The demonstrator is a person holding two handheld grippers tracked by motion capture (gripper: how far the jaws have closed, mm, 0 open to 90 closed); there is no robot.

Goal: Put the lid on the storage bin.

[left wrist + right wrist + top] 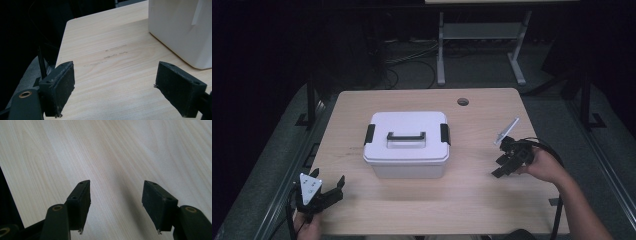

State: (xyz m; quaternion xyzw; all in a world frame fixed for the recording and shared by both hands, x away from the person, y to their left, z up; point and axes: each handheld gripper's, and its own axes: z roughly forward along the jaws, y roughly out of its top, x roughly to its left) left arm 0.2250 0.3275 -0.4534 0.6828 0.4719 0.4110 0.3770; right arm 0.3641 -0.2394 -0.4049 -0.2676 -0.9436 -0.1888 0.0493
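A: At the near left corner of the table, what sits there?

B: Left gripper, held in a hand coming up from the near edge. Grey three-cornered plate on top. Jaws stand well apart, nothing between them. Points roughly toward the far right, at the box.

A: Confirmed from its own camera?

B: Yes. Left gripper view: left gripper, two black pads wide apart, bare light wood under and between them. Near-left corner of the white box at the upper right of that view, well clear of the pads.

A: Middle of the table?

B: White box, plastic, lid on. Black handle lying across the lid, a black clip on each short side, left clip and right clip, both down against the sides. Box stands square to the table edge, about midway between the two grippers and apart from both.

A: Right side?

B: Right gripper, held in the right hand, near the right edge, angled toward the near left and downward. Grey plate tilted up behind it.

A: Its jaws?

B: Parted. Right gripper view: right gripper, pads apart, wood grain between them, nothing gripped. Close above the tabletop; whether the tips touch it, cannot tell.

A: Anything farther right or far?

B: Round hole in the tabletop near the far edge.
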